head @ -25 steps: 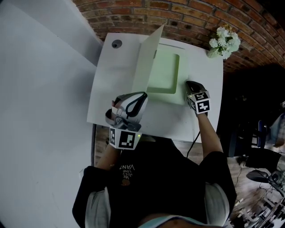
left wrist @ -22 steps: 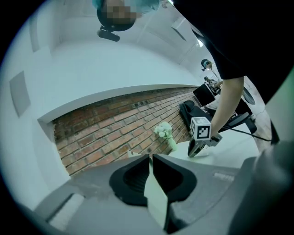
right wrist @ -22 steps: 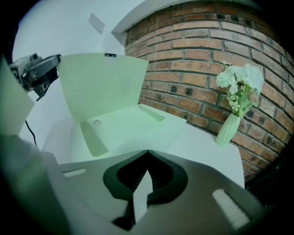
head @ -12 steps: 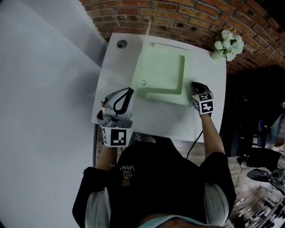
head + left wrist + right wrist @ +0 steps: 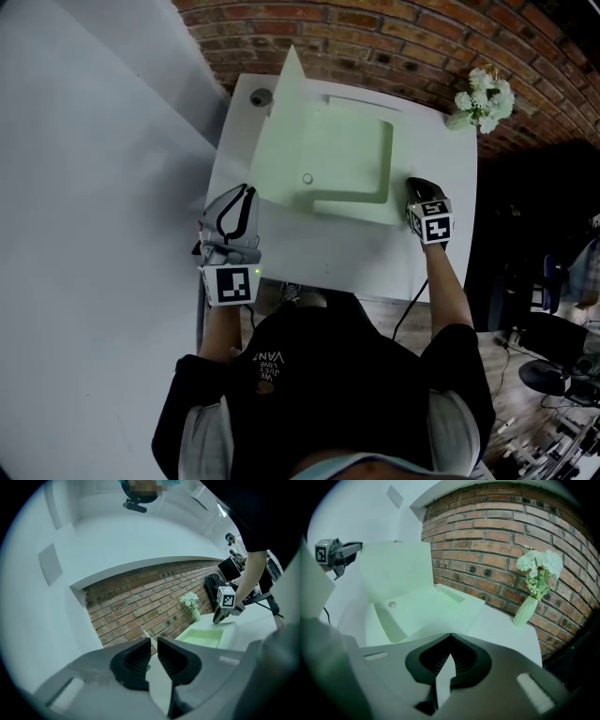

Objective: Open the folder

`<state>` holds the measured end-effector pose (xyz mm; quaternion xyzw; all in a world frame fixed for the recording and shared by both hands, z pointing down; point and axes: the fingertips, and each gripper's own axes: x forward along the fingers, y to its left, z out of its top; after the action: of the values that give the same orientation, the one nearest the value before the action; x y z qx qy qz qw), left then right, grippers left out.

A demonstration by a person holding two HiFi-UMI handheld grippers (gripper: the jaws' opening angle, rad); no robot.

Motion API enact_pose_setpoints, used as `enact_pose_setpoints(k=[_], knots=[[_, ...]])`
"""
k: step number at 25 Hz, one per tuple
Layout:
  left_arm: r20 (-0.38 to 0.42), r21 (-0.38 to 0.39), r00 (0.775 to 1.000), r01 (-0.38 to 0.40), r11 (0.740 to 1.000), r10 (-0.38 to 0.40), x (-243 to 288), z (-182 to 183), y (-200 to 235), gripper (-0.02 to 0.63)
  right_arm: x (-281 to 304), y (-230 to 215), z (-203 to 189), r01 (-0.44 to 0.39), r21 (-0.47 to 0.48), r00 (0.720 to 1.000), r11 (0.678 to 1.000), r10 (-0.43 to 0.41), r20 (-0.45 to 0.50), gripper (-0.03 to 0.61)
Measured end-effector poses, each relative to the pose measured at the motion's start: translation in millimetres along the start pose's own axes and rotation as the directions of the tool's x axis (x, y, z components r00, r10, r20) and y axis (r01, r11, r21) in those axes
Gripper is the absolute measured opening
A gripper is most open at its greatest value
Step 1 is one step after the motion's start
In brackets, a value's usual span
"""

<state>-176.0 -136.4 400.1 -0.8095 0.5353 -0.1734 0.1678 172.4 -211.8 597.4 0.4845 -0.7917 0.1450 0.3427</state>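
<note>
While one pale green folder lies open on the one white table, two grippers flank it. The left gripper has jaws just opening, narrowly apart around the edge of the raised cover. The right gripper, jaws together, sits beside the folder's right edge. One flower vase stands far right.

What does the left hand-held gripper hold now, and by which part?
The left hand-held gripper has the corner of the folder cover between its jaws, but they have just been opening and seem not to press it: probably released.
</note>
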Motion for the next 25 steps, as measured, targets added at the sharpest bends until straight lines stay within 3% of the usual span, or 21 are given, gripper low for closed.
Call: enact_pose_setpoints(k=[11, 15, 25], knots=[[-0.128, -0.136, 0.986, -0.120, 0.983, 0.103, -9.2, -53.8, 33.5, 0.055, -0.5, -1.7, -0.1, 0.009, 0.013, 1.000, 1.000, -0.009, 0.001, -0.003], [-0.181, -0.095, 0.977, -0.131, 0.987, 0.112, -10.4, -83.4, 48.2, 0.055, 0.3, -1.1, -0.4, 0.012, 0.015, 1.000, 1.000, -0.012, -0.003, -0.003], [-0.315, -0.127, 0.941, -0.174, 0.977, 0.126, -13.4, -152.0, 64.8, 0.058, -0.1, -1.0, 0.5, 0.022, 0.008, 1.000, 1.000, -0.022, -0.013, -0.003]])
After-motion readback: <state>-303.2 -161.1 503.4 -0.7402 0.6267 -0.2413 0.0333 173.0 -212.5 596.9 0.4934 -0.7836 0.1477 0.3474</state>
